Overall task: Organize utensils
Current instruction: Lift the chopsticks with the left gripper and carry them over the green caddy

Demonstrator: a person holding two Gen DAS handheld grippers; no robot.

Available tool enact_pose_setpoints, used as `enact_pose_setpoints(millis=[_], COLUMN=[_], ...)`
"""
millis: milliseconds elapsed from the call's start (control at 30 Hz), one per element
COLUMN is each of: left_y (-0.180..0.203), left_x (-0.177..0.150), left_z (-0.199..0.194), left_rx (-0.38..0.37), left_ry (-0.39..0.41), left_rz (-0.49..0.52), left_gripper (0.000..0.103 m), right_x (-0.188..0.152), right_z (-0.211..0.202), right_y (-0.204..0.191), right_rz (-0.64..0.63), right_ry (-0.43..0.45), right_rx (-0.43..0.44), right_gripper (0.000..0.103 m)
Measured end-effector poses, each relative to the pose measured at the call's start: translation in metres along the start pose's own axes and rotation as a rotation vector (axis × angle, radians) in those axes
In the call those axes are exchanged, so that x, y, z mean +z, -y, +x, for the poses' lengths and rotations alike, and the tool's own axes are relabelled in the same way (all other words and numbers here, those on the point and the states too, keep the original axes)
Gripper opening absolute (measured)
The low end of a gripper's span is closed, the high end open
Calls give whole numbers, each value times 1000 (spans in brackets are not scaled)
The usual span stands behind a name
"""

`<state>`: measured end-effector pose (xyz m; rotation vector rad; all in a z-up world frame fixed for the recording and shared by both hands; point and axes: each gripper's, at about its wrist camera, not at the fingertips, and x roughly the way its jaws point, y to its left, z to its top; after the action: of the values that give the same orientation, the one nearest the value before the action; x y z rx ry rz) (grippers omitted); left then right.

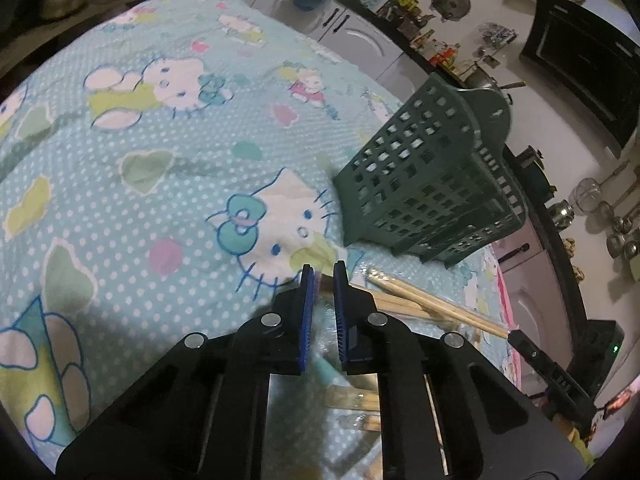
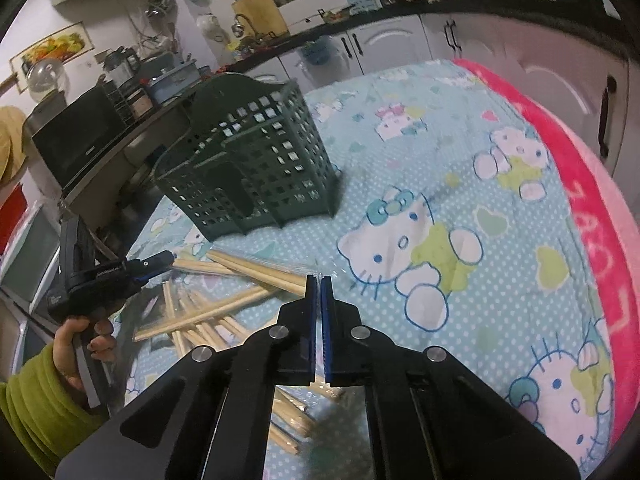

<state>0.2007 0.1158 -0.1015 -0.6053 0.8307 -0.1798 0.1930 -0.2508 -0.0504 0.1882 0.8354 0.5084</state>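
Note:
A dark green perforated utensil holder [image 1: 432,176] stands on the Hello Kitty cloth, also in the right wrist view [image 2: 256,160]. Several wooden chopsticks [image 2: 224,304] lie in a loose pile on clear plastic in front of it; some show in the left wrist view [image 1: 432,304]. My left gripper [image 1: 323,270] is open a little and empty, just above the cloth beside the chopstick ends; it also shows in the right wrist view [image 2: 160,262]. My right gripper [image 2: 319,280] is shut and empty, above the near end of the chopstick pile.
The light blue Hello Kitty cloth [image 1: 160,160] covers the table, with a pink blanket [image 2: 592,240] along its right edge. Kitchen counters, cabinets and a microwave [image 2: 76,136] lie behind the holder.

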Motion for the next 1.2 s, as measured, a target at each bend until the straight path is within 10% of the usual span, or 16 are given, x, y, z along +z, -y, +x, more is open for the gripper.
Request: enact_pose_setpoints(millis=[1200], left_y=[193], left_x=[54], left_z=[-99], left_rx=[-145], left_ry=[230], left_rz=[360], left_gripper=[0], right_x=[110], right_z=[-89], right_y=[-113], right_rz=[-267], right_ry=[212], right_rx=[105], right_gripper=[2])
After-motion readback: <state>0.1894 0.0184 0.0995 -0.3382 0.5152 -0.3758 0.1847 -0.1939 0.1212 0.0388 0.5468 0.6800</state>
